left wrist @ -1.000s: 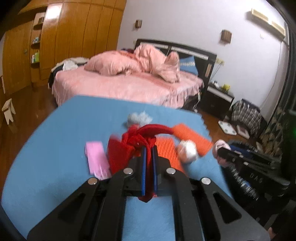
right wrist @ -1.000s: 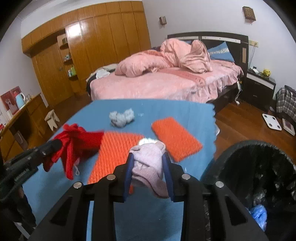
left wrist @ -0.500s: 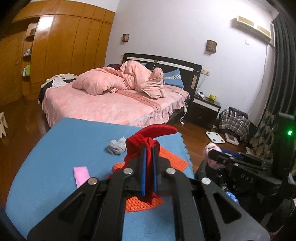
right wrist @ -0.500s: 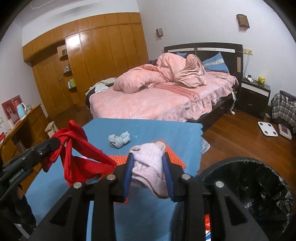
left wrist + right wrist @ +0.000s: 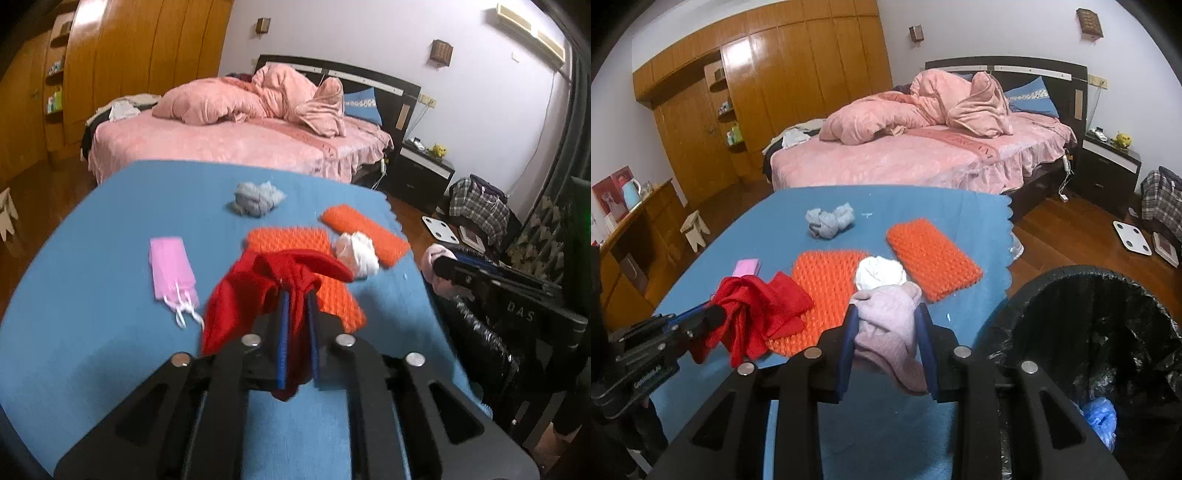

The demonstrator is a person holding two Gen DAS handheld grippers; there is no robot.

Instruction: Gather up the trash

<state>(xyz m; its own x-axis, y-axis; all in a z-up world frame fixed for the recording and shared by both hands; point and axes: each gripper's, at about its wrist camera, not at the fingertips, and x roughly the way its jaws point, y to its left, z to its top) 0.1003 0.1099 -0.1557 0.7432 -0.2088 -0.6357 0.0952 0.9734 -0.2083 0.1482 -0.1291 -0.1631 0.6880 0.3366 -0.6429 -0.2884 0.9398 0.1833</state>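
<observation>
Now the left hand-held gripper (image 5: 295,295) has a red cloth (image 5: 258,291) between its blue pads, and its jaws are opening; the cloth drapes limp over the tips and hangs down onto the blue desk (image 5: 92,258), bunched and crumpled, its long axis running roughly along the fingers. The right hand-held gripper (image 5: 886,314) pinches a pale pink sock-like wad (image 5: 890,325), soft and lumpy, hanging downward between the pads, just beside the rim of a black-lined trash bin (image 5: 1108,332) at the desk's right edge. Counted on the desk: two orange knobbly mats (image 5: 934,254), the nearer one partly under the red cloth, their long axes slanting away from the cameras; one white crumpled wad (image 5: 879,273) lying between them and touching the nearer one; one grey-blue crumpled wad (image 5: 831,221) farther back, well apart; one pink face mask (image 5: 171,267) lying flat at the left, its long side pointing away, white ear loops at its near end. One blue scrap (image 5: 1097,413) lies inside the bin.
</observation>
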